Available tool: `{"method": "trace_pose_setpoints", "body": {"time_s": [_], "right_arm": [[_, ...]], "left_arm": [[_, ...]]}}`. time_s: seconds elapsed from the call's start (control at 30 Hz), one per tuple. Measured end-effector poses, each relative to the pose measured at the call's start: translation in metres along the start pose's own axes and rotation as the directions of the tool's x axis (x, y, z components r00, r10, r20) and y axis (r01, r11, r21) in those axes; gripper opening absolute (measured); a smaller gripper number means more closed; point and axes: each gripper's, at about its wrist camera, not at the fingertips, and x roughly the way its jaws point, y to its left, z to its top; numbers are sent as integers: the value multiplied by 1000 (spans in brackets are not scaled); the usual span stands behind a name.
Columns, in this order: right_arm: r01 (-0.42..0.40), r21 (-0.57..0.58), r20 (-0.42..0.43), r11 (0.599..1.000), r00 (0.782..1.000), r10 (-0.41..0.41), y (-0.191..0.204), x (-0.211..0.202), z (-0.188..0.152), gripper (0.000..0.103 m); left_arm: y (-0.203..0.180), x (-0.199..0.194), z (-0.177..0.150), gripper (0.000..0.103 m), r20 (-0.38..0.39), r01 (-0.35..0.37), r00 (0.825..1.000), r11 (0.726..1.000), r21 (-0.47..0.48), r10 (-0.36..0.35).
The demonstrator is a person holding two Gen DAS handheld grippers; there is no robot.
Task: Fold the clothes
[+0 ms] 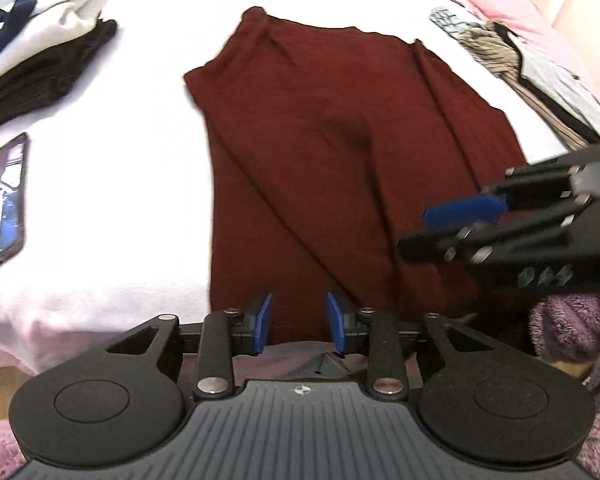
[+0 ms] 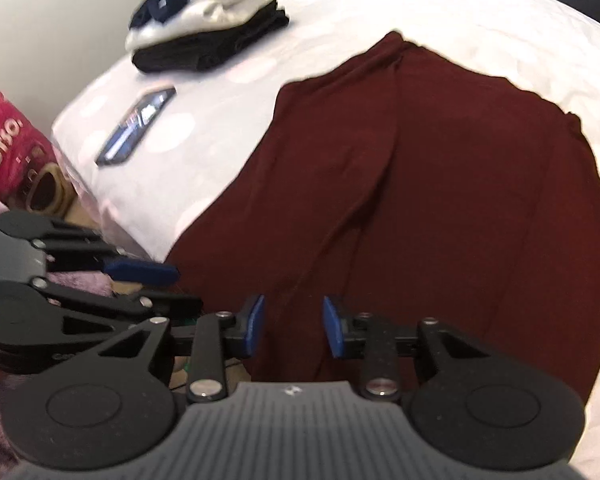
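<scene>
Maroon garment (image 1: 340, 152) spread flat on white bedcover (image 1: 112, 208), near edge hanging over the bed's front. Left gripper (image 1: 299, 326) just above that near edge, blue pads apart, cloth behind the gap but not pinched. Right gripper (image 2: 294, 326) beside it over the same hem, jaws likewise parted, gripping nothing. Phone (image 1: 2, 200) lying off left, well apart; folded stack (image 2: 208, 20) beyond.
</scene>
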Motion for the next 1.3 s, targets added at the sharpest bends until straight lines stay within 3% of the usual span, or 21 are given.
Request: {"method": "trace_pose_setpoints", "body": {"time_s": [0.1, 0.17, 0.2, 0.5, 0.57, 0.6, 0.7, 0.9, 0.93, 1.0, 1.17, 1.3], "right_arm": [[47, -35, -59, 998, 997, -49, 11, 18, 0, 30], [75, -34, -72, 997, 994, -77, 8, 16, 0, 13], [82, -25, -77, 996, 994, -83, 5, 12, 0, 11], [269, 162, -158, 949, 957, -244, -45, -9, -20, 13], [260, 192, -133, 946, 962, -238, -44, -21, -22, 22], [250, 201, -114, 947, 966, -231, -41, -28, -21, 35], [246, 160, -43, 956, 969, -242, -28, -41, -14, 59], [145, 74, 0, 987, 989, -146, -15, -40, -22, 55], [125, 46, -11, 991, 992, -125, -7, -37, -24, 51], [92, 10, -40, 996, 995, -91, 5, -29, -29, 29], [76, 9, -77, 997, 994, -75, 14, -3, -32, 30], [96, 4, -76, 995, 993, -95, 20, 12, -31, 34]], "left_arm": [[2, 2, 2, 28, -1, -1, 1000, 1000, -1, 1], [-1, 1, 2, 28, 6, 10, 1000, 1000, 7, -10], [-3, 0, 3, 28, 8, 19, 1000, 1000, 10, -19], [-19, 7, 11, 28, -37, 74, 997, 996, 44, -72], [-21, 7, 14, 28, -38, 81, 996, 996, 38, -80], [-22, 6, 16, 28, -29, 85, 996, 996, 32, -84], [-26, 4, 19, 28, -15, 86, 996, 996, 27, -85], [-24, 13, 14, 28, -42, 67, 997, 998, 10, -67], [-20, 15, 12, 28, -49, 73, 996, 997, -8, -74], [-12, 18, 11, 21, -54, 94, 994, 995, -46, -97], [5, 27, 8, 19, -66, 129, 988, 984, -123, -138], [3, 30, 11, 19, -72, 126, 988, 984, -125, -136]]}}
